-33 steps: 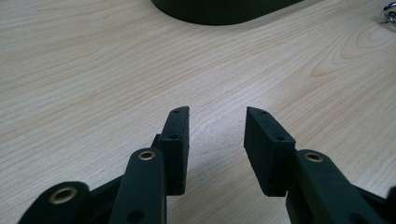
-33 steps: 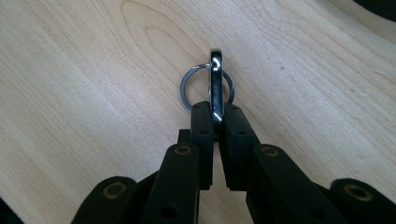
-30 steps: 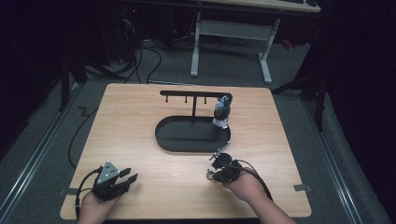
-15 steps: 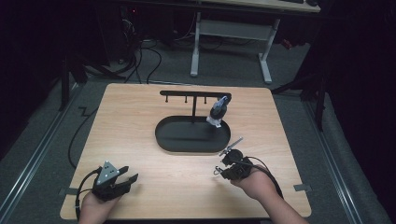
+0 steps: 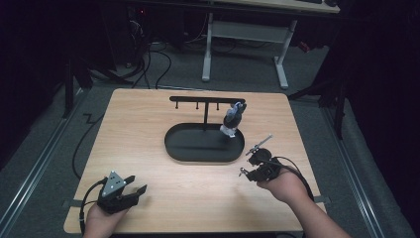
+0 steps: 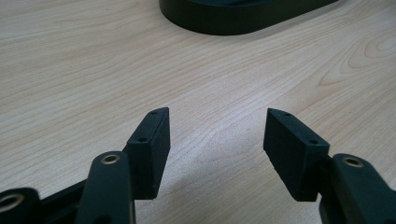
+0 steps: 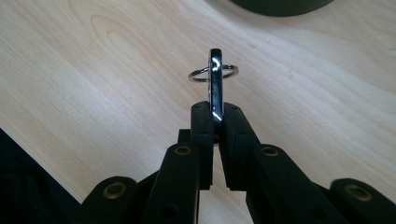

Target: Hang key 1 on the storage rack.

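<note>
A black stand with an oval base (image 5: 188,148) and a T-shaped hook bar (image 5: 205,99) stands mid-table. A grey-blue charm (image 5: 233,119) hangs from the bar's right end. My right gripper (image 5: 255,157) hovers right of the base, shut on a thin chrome clip (image 5: 262,142). In the right gripper view the clip (image 7: 215,79) sticks up edge-on from the gripper (image 7: 215,111), with a small split ring (image 7: 214,73) through it. My left gripper (image 5: 132,190) rests open near the front left corner. Its jaws (image 6: 215,128) hold nothing, and the base edge (image 6: 247,21) lies ahead.
The wooden table (image 5: 143,124) has open room left of the stand and along the front. A white-legged desk (image 5: 245,34) and cables (image 5: 148,59) lie on the floor beyond the far edge. A black cable (image 5: 81,144) hangs off the left side.
My right gripper has moved right and away from the person with the chrome clip, which now points up and outward. The hanging charm swayed slightly. The left gripper stayed put.
</note>
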A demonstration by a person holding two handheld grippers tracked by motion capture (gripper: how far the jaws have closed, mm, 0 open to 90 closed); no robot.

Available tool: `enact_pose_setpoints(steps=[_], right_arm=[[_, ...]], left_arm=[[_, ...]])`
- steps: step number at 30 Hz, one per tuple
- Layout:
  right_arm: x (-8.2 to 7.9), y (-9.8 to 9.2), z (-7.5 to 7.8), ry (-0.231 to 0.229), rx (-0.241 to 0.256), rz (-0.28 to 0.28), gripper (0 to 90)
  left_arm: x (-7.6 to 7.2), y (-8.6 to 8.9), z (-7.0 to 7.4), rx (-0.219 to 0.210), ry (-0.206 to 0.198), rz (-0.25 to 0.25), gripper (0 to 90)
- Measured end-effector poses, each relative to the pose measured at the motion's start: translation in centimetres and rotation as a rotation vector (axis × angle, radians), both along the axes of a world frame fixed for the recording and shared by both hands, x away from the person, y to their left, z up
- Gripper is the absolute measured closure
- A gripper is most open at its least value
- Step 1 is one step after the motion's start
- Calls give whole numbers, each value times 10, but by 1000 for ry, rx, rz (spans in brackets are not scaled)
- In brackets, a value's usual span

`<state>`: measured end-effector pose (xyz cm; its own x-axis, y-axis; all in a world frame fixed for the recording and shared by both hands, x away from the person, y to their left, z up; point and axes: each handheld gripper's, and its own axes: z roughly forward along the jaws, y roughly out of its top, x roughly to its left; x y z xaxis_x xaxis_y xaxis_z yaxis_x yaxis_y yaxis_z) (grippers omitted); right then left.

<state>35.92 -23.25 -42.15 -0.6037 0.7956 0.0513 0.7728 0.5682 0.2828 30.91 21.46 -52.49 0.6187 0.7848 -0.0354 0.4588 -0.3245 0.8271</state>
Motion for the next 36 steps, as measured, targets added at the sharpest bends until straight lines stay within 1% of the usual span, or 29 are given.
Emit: enact_pose_setpoints(steps=[1, 2, 3, 5, 7, 8, 10, 13, 14, 15, 17, 18, 19, 21, 23, 29, 30, 31, 32, 34, 36], right_arm=[[4, -2, 6, -2, 11, -7, 851], [4, -2, 6, -2, 11, -7, 851], [7, -3, 13, -7, 3, -14, 851], [9, -3, 14, -12, 7, -8, 851], [13, -4, 20, -13, 11, -14, 851], [14, -5, 21, -11, 12, -23, 851], [18, -6, 24, -14, 17, -26, 851], [22, -7, 27, -11, 40, -41, 851], [23, -8, 29, -13, 38, -39, 850], [24, -7, 30, -11, 44, -44, 850], [26, -6, 33, -4, 43, -42, 850], [27, -6, 33, -15, 43, -29, 851], [28, -4, 35, -8, 41, -37, 850], [29, -3, 36, -10, 42, -33, 851], [32, 0, 40, -13, 35, -16, 851], [38, 4, 46, -18, 30, -8, 851], [39, 5, 47, -12, 28, -19, 850], [41, 4, 48, -15, 36, -12, 851], [42, 4, 49, -13, 28, -21, 851], [43, 4, 49, -16, 29, -17, 851], [46, 6, 51, -10, 33, -24, 851]], left_arm=[[0, 0, 0, 0, 1, 0, 416], [0, 0, 0, 0, 1, 0, 416], [0, 0, 0, 1, -1, -1, 415], [0, 0, 0, 0, -3, -1, 414], [0, 1, 0, -2, -4, 0, 413], [0, 1, 0, -3, -4, 1, 413], [-1, 2, 0, -6, -1, 2, 412], [-1, 3, -1, -5, 1, 1, 411], [-1, 3, -1, -5, 1, 1, 411], [-1, 3, -2, -11, 7, 4, 411], [-1, 3, -2, -10, 5, 5, 411], [-1, 3, -2, -10, 5, 5, 411], [-1, 2, -2, -9, 2, 3, 411], [0, 2, -1, -11, 2, 3, 410], [0, -1, -1, -4, -1, -6, 410], [3, -3, -1, -2, 0, -16, 409], [3, -3, -1, -2, 0, -16, 409], [3, -3, -1, -2, 1, -16, 409], [3, -3, -1, -2, 1, -16, 409], [3, -4, -1, -4, -1, -16, 409], [2, -4, -2, -1, 1, -18, 409]])
